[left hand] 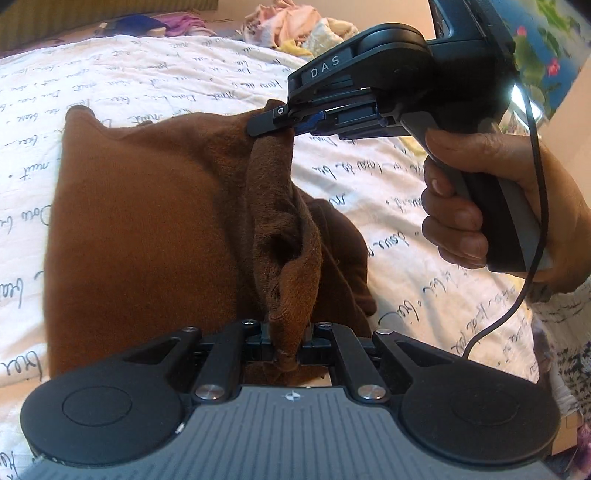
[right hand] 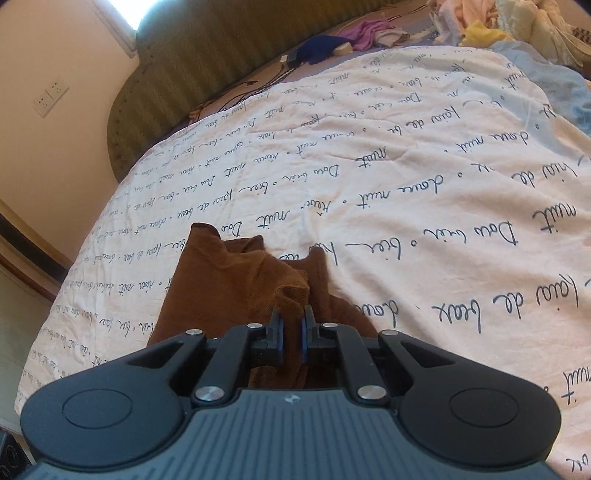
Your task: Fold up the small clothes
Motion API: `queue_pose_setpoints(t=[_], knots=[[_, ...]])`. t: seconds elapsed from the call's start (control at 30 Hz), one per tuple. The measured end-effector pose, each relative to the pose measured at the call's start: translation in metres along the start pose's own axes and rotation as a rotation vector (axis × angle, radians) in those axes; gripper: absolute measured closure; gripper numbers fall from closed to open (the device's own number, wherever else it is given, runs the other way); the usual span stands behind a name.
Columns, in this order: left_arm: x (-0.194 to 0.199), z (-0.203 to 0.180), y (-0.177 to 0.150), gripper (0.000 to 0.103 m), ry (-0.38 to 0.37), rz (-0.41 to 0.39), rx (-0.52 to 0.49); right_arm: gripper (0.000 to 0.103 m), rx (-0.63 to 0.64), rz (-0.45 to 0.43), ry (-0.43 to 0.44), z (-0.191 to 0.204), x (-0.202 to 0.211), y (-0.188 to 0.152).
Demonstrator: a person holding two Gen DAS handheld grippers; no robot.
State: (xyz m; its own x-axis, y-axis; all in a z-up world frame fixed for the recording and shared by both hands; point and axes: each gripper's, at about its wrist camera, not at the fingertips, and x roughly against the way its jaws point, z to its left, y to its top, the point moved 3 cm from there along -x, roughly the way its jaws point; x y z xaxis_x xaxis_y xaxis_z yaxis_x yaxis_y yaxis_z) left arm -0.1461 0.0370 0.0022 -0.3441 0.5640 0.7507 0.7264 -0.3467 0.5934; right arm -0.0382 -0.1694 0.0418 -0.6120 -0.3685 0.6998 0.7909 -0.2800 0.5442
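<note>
- On the script-printed bedsheet (left hand: pixel 155 70): 1 brown fleece garment (left hand: pixel 140 221), partly lifted.
- Left gripper (left hand: pixel 288 347): jaws pressed together, pinching 1 bunched edge of it.
- Right gripper (left hand: pixel 271 123), held by 1 hand (left hand: pixel 495 206): clamps the same raised fold farther along.
- Far corner: 1 pile of pastel clothes (left hand: pixel 295 26).

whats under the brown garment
The white bedcover with script print shows all round the brown garment and runs beneath it. Both claws, left and right, pinch a raised fold. Anything beneath the cloth is hidden.
</note>
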Motion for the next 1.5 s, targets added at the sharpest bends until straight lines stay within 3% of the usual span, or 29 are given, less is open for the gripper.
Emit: queue_pose_setpoints(t=[0.2,0.3,0.33,0.37,0.4,0.43,0.5,0.6,0.73,0.8,0.83,0.93,1.0,1.03,1.07,1.1,1.13,1.23,1.3,1.4,1.5], knots=[[-0.006,-0.005,0.000,0.095,0.002,0.015,-0.014,0.095,0.003,-0.013,-0.052,-0.022,-0.004,-0.009],[-0.011,-0.016,-0.001,0.086,0.018,0.030,-0.035,0.087,0.055,0.029,-0.086,-0.025,-0.022,-0.017],[-0.014,-0.017,-0.002,0.083,0.019,0.030,-0.049,0.069,0.056,0.028,-0.108,-0.028,-0.024,-0.019],[-0.016,-0.019,-0.004,0.079,0.035,0.026,-0.072,0.040,0.045,0.024,-0.127,-0.030,-0.023,-0.020],[-0.016,-0.021,-0.006,0.068,0.049,0.019,-0.080,0.027,0.046,0.009,-0.131,-0.030,-0.019,-0.020],[-0.014,-0.021,-0.008,0.044,0.030,0.008,-0.065,0.020,0.055,-0.014,-0.124,-0.029,-0.012,-0.020],[-0.007,-0.022,-0.013,0.018,-0.048,-0.004,-0.036,0.020,0.109,-0.043,-0.133,-0.021,0.010,-0.018],[0.027,-0.013,-0.023,0.015,-0.092,-0.050,0.028,0.020,0.216,-0.107,-0.102,-0.003,0.047,-0.022],[0.078,0.038,-0.017,0.006,-0.139,-0.190,0.222,0.021,0.222,-0.177,-0.004,0.012,0.080,-0.042],[0.092,0.075,-0.010,0.004,-0.147,-0.254,0.351,0.041,0.220,-0.171,0.053,0.020,0.080,-0.061],[0.093,0.090,-0.005,0.005,-0.155,-0.253,0.397,0.057,0.237,-0.165,0.059,0.025,0.078,-0.073],[0.083,0.119,0.008,0.002,-0.240,-0.243,0.489,0.059,0.359,-0.143,0.091,0.053,0.068,-0.113],[0.062,0.123,0.013,0.002,-0.290,-0.185,0.511,0.059,0.420,-0.092,0.048,0.067,0.055,-0.132],[0.051,0.121,0.013,0.002,-0.278,-0.167,0.509,0.067,0.429,-0.064,0.013,0.068,0.048,-0.139],[0.039,0.117,0.011,0.002,-0.230,-0.135,0.484,0.081,0.446,-0.052,-0.053,0.064,0.041,-0.145],[0.030,0.114,0.008,0.002,-0.185,-0.099,0.443,0.085,0.452,-0.035,-0.115,0.055,0.035,-0.152],[0.024,0.108,0.005,0.002,-0.147,-0.097,0.387,0.086,0.407,-0.031,-0.098,0.043,0.035,-0.154],[0.024,0.096,-0.006,0.002,-0.073,-0.093,0.273,0.085,0.291,-0.044,0.011,0.028,0.053,-0.146],[0.039,0.089,-0.008,0.002,-0.037,-0.090,0.238,0.085,0.247,-0.099,0.023,0.026,0.067,-0.131],[0.062,0.095,0.010,0.000,-0.023,-0.167,0.249,0.081,0.104,-0.113,0.034,0.008,0.061,-0.098],[0.067,0.126,0.031,0.000,0.044,-0.184,0.310,0.062,0.017,-0.084,0.010,-0.010,0.037,-0.081]])
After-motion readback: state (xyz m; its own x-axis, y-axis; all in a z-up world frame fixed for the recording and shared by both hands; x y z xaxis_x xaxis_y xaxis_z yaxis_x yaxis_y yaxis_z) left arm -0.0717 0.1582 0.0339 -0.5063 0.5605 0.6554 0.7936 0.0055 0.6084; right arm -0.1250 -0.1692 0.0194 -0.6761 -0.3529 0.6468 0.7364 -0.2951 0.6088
